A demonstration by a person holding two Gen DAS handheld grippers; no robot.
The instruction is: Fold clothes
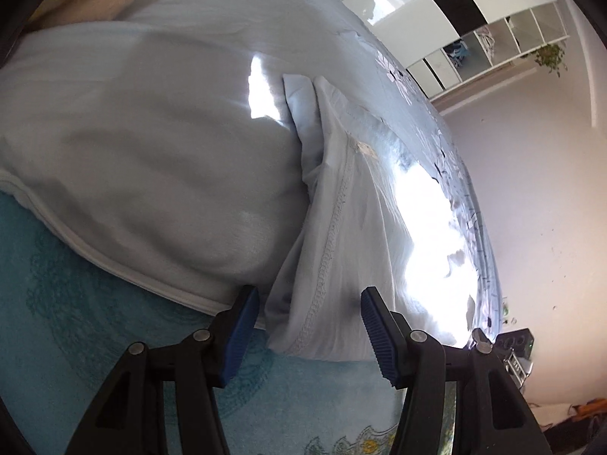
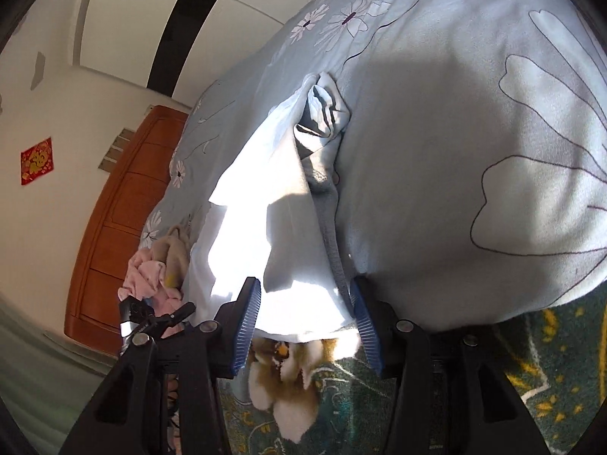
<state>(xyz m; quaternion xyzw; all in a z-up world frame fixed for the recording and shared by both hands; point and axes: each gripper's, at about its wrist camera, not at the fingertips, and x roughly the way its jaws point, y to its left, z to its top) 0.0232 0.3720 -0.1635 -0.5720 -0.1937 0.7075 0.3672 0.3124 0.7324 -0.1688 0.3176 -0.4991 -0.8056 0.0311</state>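
Observation:
A pale blue garment (image 1: 334, 204) lies on the bed, its stitched hem running toward the near edge. My left gripper (image 1: 309, 335) is open, its blue pads (image 1: 242, 331) either side of the garment's near end, which hangs over the bed edge. In the right wrist view the same garment (image 2: 280, 204) lies in bright sun, bunched at its far end. My right gripper (image 2: 305, 330) is open, with the garment's near edge between the pads (image 2: 248, 326). Neither gripper is closed on the cloth.
The bed has a light blue floral cover (image 2: 474, 132). A teal patterned rug (image 1: 114, 303) lies below the bed edge. A pile of pink and cream clothes (image 2: 159, 265) sits at the bed's left. A wooden headboard (image 2: 125, 220) stands behind it.

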